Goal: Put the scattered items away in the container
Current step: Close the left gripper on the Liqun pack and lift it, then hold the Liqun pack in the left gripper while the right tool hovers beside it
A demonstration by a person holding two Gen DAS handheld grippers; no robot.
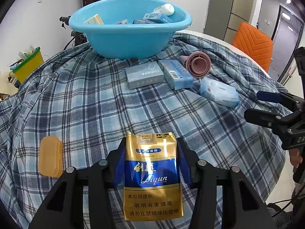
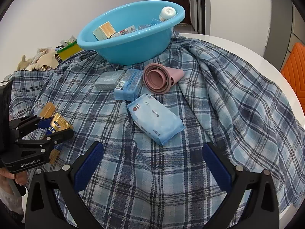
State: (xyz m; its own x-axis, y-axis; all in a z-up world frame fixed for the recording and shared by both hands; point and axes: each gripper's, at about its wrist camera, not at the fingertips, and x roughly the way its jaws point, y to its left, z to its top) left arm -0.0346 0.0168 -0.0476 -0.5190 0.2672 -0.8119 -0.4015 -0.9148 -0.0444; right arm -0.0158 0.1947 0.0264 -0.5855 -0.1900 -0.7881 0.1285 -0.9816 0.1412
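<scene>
On plaid cloth (image 2: 219, 95): two boxes (image 2: 109, 80), one wipes pack (image 2: 155, 118).

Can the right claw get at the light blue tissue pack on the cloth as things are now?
Probably yes. The right claw is open and empty, and the tissue pack lies just ahead of it on the checked cloth, with nothing between them. The left claw is off to the side, shut on a gold packet.

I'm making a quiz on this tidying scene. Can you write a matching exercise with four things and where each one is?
Things:
1. gold cigarette pack
2. white-capped bottle
3. orange case
4. pink funnel

Places:
A. inside the blue basin
B. between the left gripper pads
C. on the cloth beside the light blue box
D. on the cloth left of the left gripper

Pairs: 1-B, 2-A, 3-D, 4-C
</scene>
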